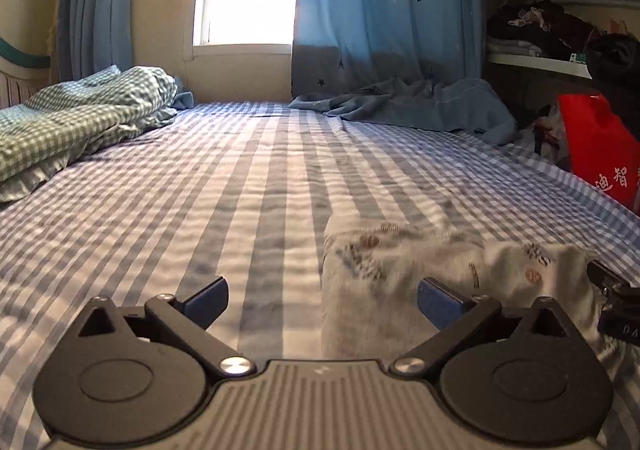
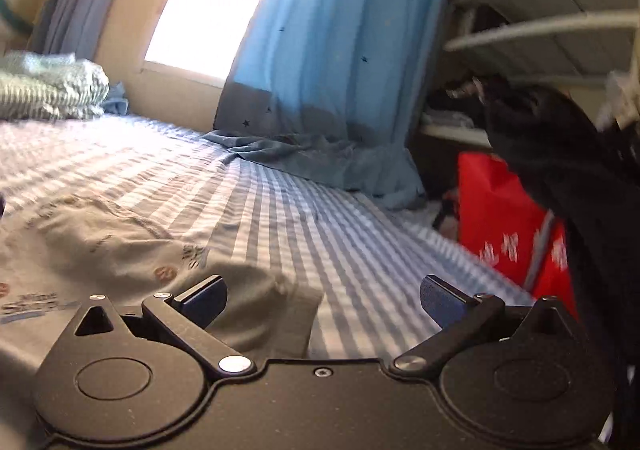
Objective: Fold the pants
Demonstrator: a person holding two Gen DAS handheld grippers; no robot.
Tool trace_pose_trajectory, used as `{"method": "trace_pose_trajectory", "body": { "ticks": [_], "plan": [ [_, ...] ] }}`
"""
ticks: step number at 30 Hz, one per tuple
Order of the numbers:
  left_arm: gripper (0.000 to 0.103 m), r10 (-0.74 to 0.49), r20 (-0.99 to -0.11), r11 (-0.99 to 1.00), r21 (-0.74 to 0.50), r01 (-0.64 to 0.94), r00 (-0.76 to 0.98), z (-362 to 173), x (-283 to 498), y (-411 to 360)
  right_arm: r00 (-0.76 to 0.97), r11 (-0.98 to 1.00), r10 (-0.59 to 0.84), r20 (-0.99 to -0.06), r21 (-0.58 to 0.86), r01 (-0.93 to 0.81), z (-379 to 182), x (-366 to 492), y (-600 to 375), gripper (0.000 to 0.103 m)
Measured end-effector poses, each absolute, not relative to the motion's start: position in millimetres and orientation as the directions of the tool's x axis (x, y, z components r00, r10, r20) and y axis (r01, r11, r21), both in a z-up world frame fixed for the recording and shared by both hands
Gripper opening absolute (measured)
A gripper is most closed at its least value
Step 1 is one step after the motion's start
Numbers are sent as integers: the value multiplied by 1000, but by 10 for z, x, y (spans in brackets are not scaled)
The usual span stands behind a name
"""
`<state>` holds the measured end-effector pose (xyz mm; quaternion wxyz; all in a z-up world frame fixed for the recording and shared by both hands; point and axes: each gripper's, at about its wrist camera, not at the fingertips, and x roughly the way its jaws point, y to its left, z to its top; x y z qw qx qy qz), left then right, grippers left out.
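Striped bed [image 1: 200,189] bears blurred pants [image 1: 380,270]; both grippers' jaws gape empty.

Pants [image 1: 400,274] on the bed [image 1: 200,189] near its right edge, quilt [image 1: 80,117] far left, curtain [image 1: 384,9] behind — hem on the mattress, bag [image 1: 600,145] right, beside the bed
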<state>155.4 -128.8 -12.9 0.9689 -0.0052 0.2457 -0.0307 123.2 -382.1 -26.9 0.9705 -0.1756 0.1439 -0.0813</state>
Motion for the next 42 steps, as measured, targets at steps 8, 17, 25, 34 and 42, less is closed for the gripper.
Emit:
{"method": "trace_pose_trajectory", "body": {
  "ticks": [8,17,25,34,42],
  "plan": [
    [102,-12,-512,999,36,35,859,-323,2540,-1548,899,797,-360,-251,-583,156,-570,1869,-3900,102],
    [103,-32,-635,998,-68,-15,772,-645,2785,-1383,882,836,-344,-321,-532,132,-663,1945,-3983,102],
    [103,-26,-640,998,-60,-17,768,-644,2796,-1394,886,814,-358,-293,-563,143,-684,1913,-3937,102],
    [103,-37,-645,997,-73,-13,763,-615,2804,-1374,894,771,-382,-236,-615,167,-720,1866,-3843,102],
    [103,-10,-623,998,-50,-27,782,-398,2372,-1273,943,900,-272,-194,-397,179,-263,1528,-3809,102]
  ]
}}
